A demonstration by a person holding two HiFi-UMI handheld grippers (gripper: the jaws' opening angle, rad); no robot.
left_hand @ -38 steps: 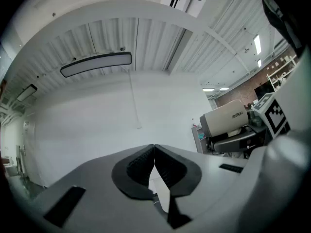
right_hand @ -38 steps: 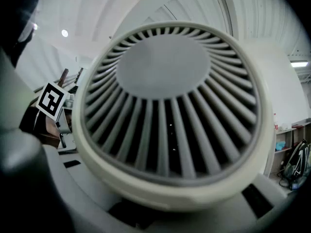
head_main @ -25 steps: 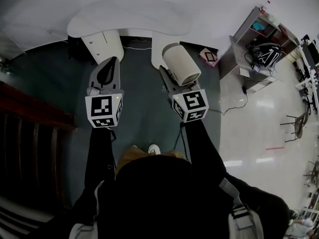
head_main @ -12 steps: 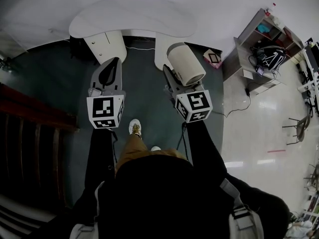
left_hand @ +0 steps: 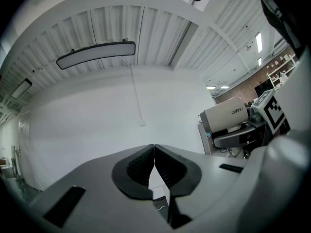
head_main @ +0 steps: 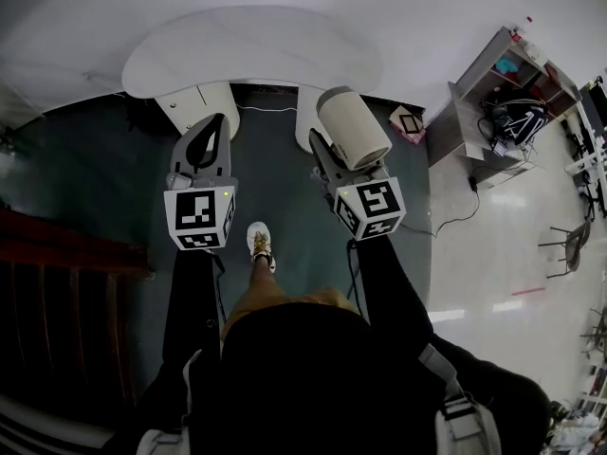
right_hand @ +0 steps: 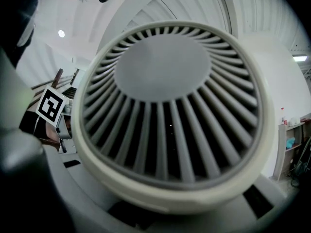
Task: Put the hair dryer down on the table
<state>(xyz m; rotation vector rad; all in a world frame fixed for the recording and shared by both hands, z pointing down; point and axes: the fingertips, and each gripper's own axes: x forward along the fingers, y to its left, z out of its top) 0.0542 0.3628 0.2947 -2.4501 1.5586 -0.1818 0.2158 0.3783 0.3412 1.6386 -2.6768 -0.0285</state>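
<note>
Pinching the cream hair dryer [head_main: 353,126] between its jaws, the right gripper [head_main: 327,157] is held up in the air. The dryer is kept over the dark floor [head_main: 285,192], just short of the white table [head_main: 247,50]. Its slatted grille [right_hand: 170,106] is turned toward that gripper's camera. The left gripper [head_main: 215,123] is held beside it, jaws pressed together on nothing.

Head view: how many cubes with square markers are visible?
2. The left cube sits on the left gripper; the right cube sits on the right gripper, behind the hair dryer. None seems hidden.
</note>
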